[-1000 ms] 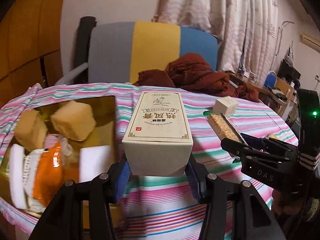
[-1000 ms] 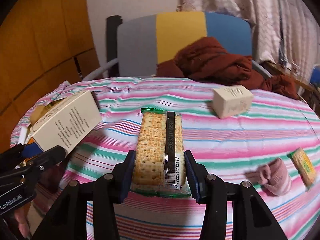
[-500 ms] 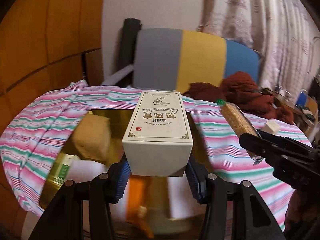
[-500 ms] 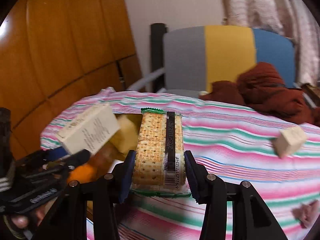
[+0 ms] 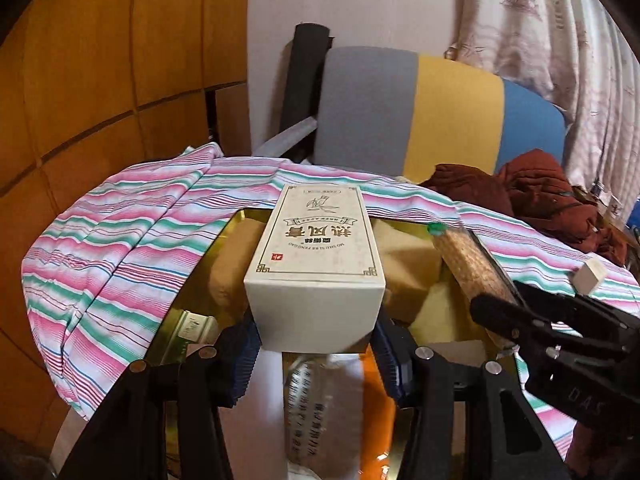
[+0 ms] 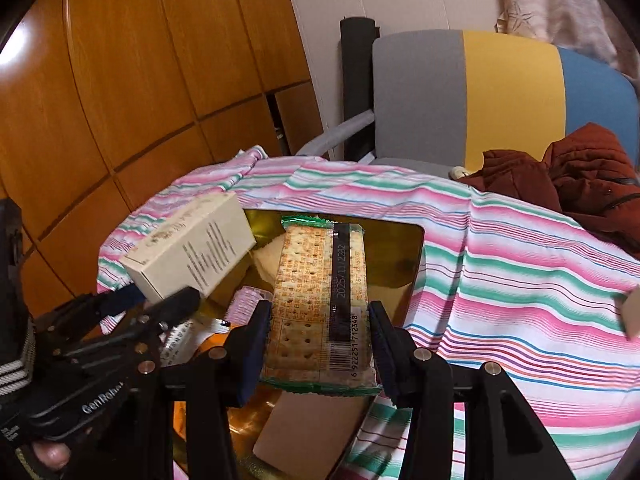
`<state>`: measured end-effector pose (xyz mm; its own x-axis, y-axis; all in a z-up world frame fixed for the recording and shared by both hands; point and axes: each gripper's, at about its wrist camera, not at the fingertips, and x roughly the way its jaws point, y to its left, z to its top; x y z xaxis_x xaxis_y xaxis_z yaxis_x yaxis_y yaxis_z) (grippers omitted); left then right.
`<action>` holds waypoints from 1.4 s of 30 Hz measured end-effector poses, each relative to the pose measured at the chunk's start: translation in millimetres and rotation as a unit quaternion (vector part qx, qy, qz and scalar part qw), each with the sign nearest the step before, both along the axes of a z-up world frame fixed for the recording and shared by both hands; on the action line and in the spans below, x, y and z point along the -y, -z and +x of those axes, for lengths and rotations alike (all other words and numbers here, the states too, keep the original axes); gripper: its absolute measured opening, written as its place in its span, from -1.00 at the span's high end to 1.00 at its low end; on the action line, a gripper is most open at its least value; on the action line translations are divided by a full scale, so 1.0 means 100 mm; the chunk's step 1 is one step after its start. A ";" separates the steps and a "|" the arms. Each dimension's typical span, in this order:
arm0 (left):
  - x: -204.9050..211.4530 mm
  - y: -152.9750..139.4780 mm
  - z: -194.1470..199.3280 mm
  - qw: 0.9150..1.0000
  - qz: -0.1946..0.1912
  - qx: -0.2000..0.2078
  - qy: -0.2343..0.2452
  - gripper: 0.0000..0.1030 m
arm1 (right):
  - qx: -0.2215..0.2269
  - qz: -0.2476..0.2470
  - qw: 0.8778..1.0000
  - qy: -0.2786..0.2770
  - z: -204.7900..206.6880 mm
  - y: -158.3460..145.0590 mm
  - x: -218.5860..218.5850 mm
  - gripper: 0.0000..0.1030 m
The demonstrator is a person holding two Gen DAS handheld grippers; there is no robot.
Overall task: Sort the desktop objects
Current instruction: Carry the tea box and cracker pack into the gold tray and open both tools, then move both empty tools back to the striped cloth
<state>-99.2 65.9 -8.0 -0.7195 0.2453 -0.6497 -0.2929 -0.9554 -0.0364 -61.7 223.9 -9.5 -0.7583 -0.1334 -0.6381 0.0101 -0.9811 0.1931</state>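
Observation:
My left gripper (image 5: 316,344) is shut on a cream box (image 5: 316,260) with printed characters and holds it above a gold tray (image 5: 240,220) that holds tan blocks, packets and an orange item. My right gripper (image 6: 318,344) is shut on a cracker packet (image 6: 320,304) and holds it over the same gold tray (image 6: 408,256). The cream box (image 6: 192,252) and left gripper (image 6: 132,308) show at the left of the right wrist view. The cracker packet (image 5: 468,268) and right gripper show at the right of the left wrist view.
The round table has a pink, green and white striped cloth (image 5: 120,248). A small cream box (image 5: 588,276) lies on it at the right. A grey, yellow and blue chair (image 6: 480,96) with a dark red garment (image 6: 580,176) stands behind. Wooden panels (image 6: 120,80) are at the left.
Both grippers have moved left with their loads, from above the striped cloth to above the gold tray. The small cream box and the pink item have slid off toward the right.

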 end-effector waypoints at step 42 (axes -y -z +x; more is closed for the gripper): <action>0.25 -0.18 0.01 0.998 0.056 -0.008 0.032 -0.37 | -0.002 -0.039 0.999 0.026 0.30 0.14 -0.12 -0.23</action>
<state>-98.4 40.8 10.0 -0.7108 0.3608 -0.6038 -0.3540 -0.9253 -0.1362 -32.0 236.0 -23.2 -0.7680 -0.1439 -0.6241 -0.0390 -0.9621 0.2698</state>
